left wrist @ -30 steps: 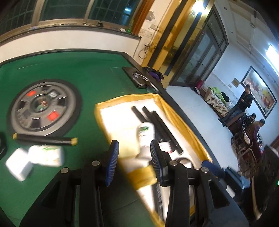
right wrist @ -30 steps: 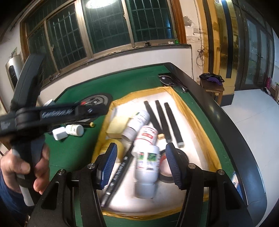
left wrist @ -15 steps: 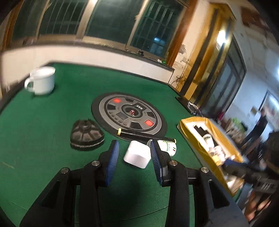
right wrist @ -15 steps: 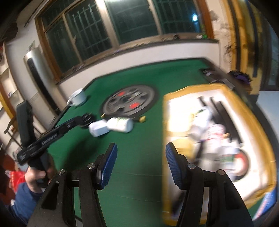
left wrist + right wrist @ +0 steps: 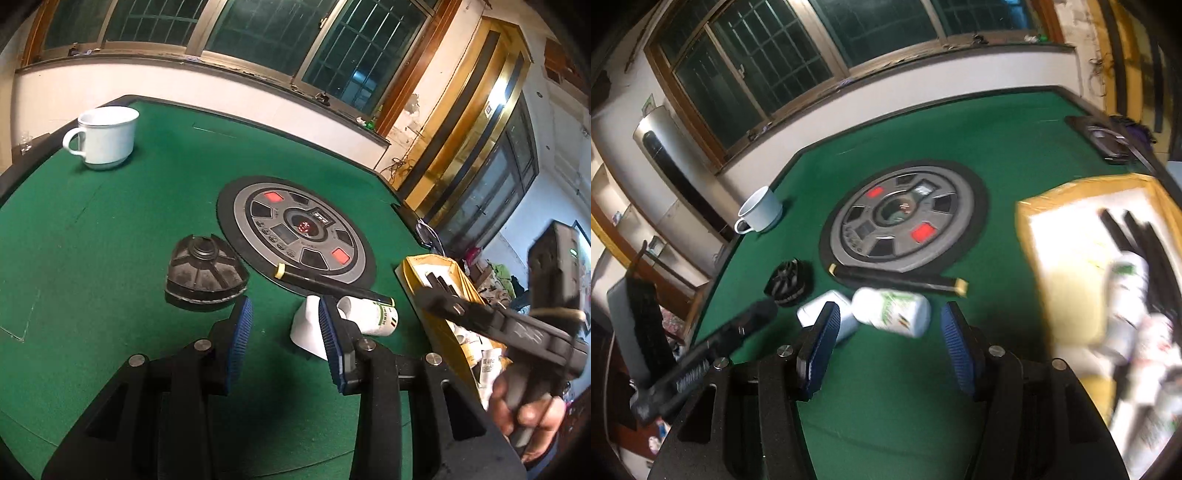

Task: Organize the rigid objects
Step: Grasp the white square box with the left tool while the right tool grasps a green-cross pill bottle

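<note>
A white bottle (image 5: pixel 892 312) with a green label lies on its side on the green felt, just ahead of my right gripper (image 5: pixel 890 347). Its jaws are closing, and the pads do not touch the bottle. A small white box (image 5: pixel 827 314) sits beside the bottle, and a black pen (image 5: pixel 897 280) with yellow ends lies behind both. My left gripper (image 5: pixel 284 339) is open over bare felt. The white box (image 5: pixel 306 328) is half hidden behind its right finger, with the bottle (image 5: pixel 373 315) and pen (image 5: pixel 332 286) further right.
A yellow-rimmed tray (image 5: pixel 1023 229) on the right holds bottles and black sticks. A round control panel (image 5: pixel 295 236) is set in the table's middle. A black ribbed cap (image 5: pixel 205 273) and a white mug (image 5: pixel 101 138) stand to the left. A hand holds the right gripper's handle (image 5: pixel 517 325).
Both grippers have swung left, away from the tray and over the felt. The right one now faces the lying bottle. The left one faces the white box and the black cap.
</note>
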Tool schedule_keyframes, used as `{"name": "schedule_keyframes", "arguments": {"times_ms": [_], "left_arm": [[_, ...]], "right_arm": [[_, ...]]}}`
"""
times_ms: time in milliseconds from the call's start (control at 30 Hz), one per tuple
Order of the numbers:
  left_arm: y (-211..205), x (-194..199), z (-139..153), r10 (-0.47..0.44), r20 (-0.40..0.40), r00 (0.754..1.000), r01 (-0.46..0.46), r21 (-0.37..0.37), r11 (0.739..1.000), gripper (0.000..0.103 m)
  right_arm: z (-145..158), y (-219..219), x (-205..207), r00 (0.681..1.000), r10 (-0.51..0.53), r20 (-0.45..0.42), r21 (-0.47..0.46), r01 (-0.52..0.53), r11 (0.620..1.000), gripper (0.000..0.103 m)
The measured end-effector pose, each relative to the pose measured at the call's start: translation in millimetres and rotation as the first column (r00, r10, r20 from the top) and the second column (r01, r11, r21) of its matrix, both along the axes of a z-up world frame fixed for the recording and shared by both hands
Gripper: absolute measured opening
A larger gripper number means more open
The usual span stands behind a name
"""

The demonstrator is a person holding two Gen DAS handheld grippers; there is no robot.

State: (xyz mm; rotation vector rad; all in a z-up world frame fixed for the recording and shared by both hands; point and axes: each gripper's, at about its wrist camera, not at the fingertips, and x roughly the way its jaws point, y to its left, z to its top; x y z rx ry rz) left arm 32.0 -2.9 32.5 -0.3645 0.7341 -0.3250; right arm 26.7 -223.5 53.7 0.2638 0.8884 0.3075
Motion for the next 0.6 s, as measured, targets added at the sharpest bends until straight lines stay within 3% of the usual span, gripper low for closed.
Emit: {"name": "schedule_keyframes", "arguments": {"times_ms": [100,233,400,600], "left_arm": [[2,2,1,0.014,0.001,1.0,-0.014,-0.001,1.0,0.035],[3,6,0,0.03,0.0,1.0,-0.03,0.022,0.999,0.035],[5,8,-3,0.038,-0.02,0.999,-0.037,0.023,0.999,0.035],[1,9,-5,0.018,-0.035,0.999,-0.017,0.027,0.999,0.035]], "right_arm": [[-12,5,18,1.0,-0.026,-0.001,-0.039,0.026,0.999,0.05],[-32,11,37,0.998,0.015,-0.067,0.002,-0.015,1.0,0.044],[-33,15,21,0.988,0.107,-0.108,0.012,-0.107,0.994,0.044],[-36,30,19,0.99,0.124,-0.073,-0.165,-0.135,0.977,0.044]]}}
